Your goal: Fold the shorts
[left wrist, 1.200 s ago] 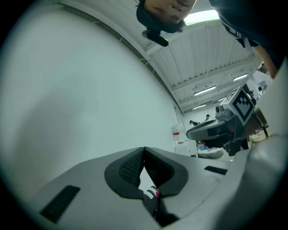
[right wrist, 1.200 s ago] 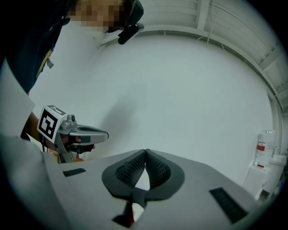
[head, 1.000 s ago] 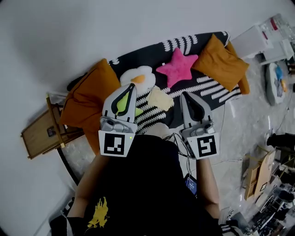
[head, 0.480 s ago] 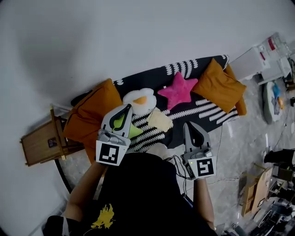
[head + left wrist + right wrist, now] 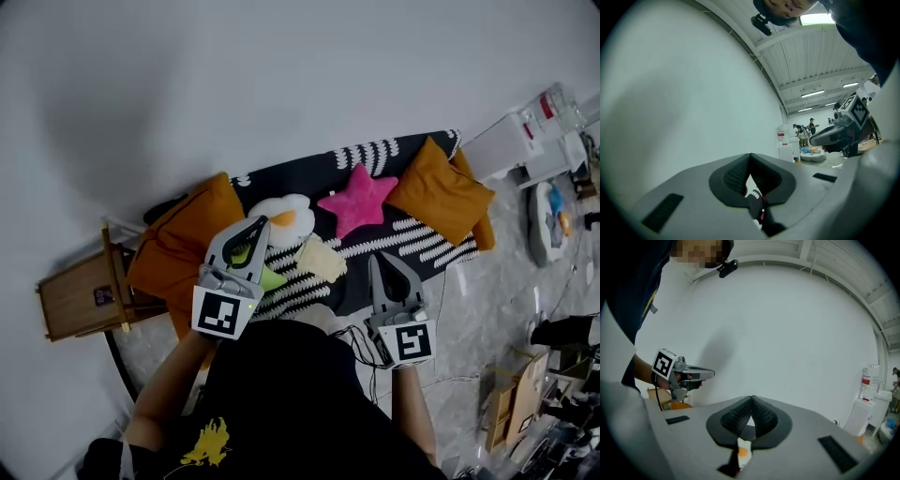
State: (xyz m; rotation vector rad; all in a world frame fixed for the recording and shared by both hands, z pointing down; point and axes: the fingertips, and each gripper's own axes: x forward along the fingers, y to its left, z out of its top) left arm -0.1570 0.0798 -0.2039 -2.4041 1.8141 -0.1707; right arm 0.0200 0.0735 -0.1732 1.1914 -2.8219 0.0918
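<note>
No shorts can be told for certain in any view. A pale cream soft item (image 5: 320, 260) lies on the black-and-white striped mat (image 5: 410, 245), between my two grippers. My left gripper (image 5: 260, 224) is held level over the mat's left part, beside a fried-egg plush (image 5: 284, 217). Its jaws are shut with nothing between them. My right gripper (image 5: 377, 259) hovers at the mat's near edge, also shut and empty. The left gripper view has my left gripper (image 5: 750, 155) facing a white wall with the right gripper (image 5: 836, 133) alongside. From my right gripper (image 5: 751, 398) the left gripper (image 5: 689, 374) shows.
On the mat lie a pink star cushion (image 5: 356, 200), an orange cushion (image 5: 441, 192) at the right, a larger orange cushion (image 5: 173, 248) at the left and a green item (image 5: 270, 277). A wooden side table (image 5: 80, 295) stands far left. White cabinets (image 5: 511, 141) and clutter stand at the right.
The mat and cushions now sit lower in the head view. My left gripper has drifted slightly left against the egg plush. Both grippers stay shut and empty.
</note>
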